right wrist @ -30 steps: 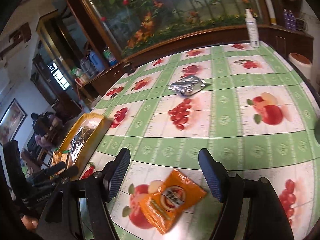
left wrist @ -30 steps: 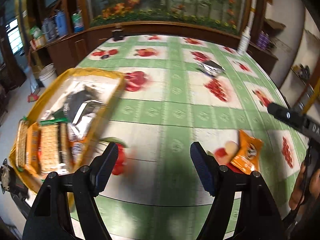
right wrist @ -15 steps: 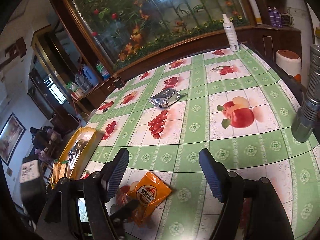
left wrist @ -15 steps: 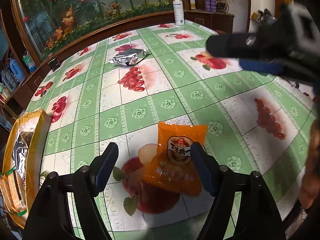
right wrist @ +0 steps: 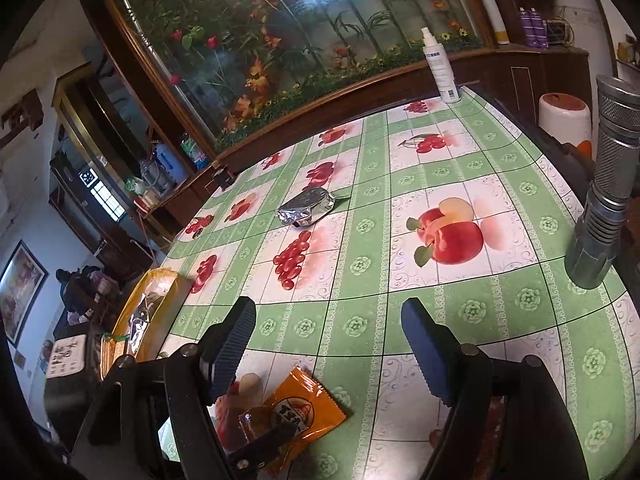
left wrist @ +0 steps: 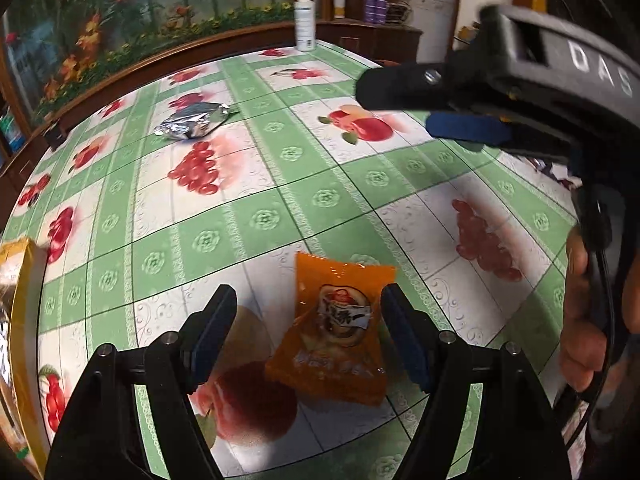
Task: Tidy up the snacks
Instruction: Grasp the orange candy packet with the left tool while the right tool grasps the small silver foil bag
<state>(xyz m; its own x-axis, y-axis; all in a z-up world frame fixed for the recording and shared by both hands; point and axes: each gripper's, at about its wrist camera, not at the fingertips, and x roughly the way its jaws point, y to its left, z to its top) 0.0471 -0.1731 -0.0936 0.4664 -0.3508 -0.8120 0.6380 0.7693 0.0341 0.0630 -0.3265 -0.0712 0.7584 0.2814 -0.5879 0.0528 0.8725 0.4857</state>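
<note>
The orange snack packet [left wrist: 336, 332] is serving as the landmark; it is lying flat on the fruit-print tablecloth [left wrist: 280, 184] near the table's front edge. Well to the left of the packet, the yellow tray [right wrist: 160, 288] is sitting at the table's left edge and is holding other wrapped snacks. The left gripper [left wrist: 308, 332] is pointing steeply down at the packet with its jaws standing wide apart; the packet is lying between the fingers, close to the right one, but the pads are not pressing on it and nothing is being held. Beyond the packet and a little to its left, the silver foil packet [left wrist: 192, 124] is resting on the cloth, well apart from it. Farther back still, a white spray bottle [left wrist: 305, 20] is standing upright at the table's far edge. Above and to the right of the packet, the right gripper [right wrist: 328, 344] is hanging over the cloth with its jaws opening and nothing between them; in its own view the packet is lying below and left of the gap. The person's hand [left wrist: 588, 312] is gripping its handle at the right.
</note>
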